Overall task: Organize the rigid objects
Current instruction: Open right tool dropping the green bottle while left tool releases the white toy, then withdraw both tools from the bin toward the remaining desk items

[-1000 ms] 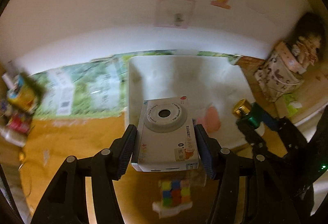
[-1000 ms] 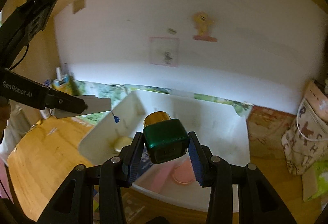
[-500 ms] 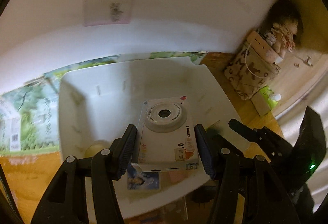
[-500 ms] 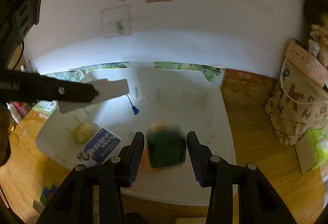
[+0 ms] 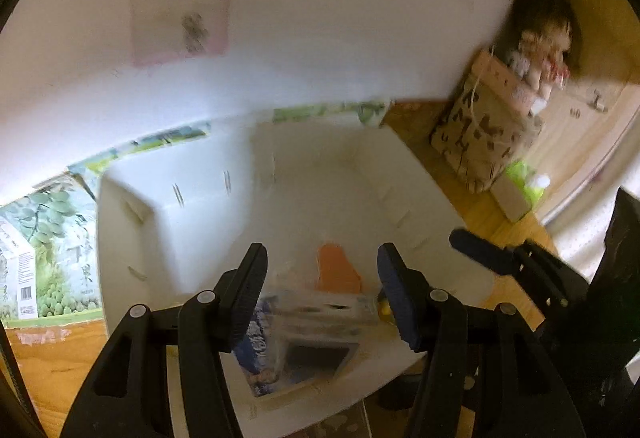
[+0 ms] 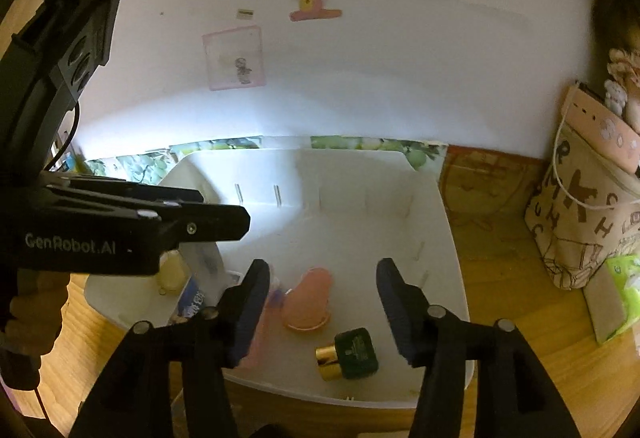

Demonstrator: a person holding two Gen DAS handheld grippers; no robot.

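A white bin (image 5: 128, 238) (image 6: 448, 238) stands on the wooden table by the wall. My left gripper (image 5: 322, 302) is open above it; the white toy camera (image 5: 320, 322) shows blurred below the jaws, inside the bin, beside a blue card (image 5: 260, 350) and an orange-pink piece (image 5: 338, 270). My right gripper (image 6: 322, 312) is open and empty over the bin's near edge. The green bottle with a gold cap (image 6: 352, 354) lies on its side in the bin near a pink piece (image 6: 308, 298) and a pale yellow object (image 6: 172, 270). The left gripper's body (image 6: 120, 234) shows at left.
A printed fabric bag (image 6: 584, 205) (image 5: 484, 133) with a doll stands at the right. A green tissue pack (image 6: 624, 294) lies beside it. A leafy printed box (image 5: 44, 250) lies left of the bin. The right gripper (image 5: 520, 270) shows at the left view's right edge.
My left gripper opened and the toy camera dropped into the bin. The green bottle, released by my right gripper, now lies on its side in the bin. Both grippers pulled back slightly.
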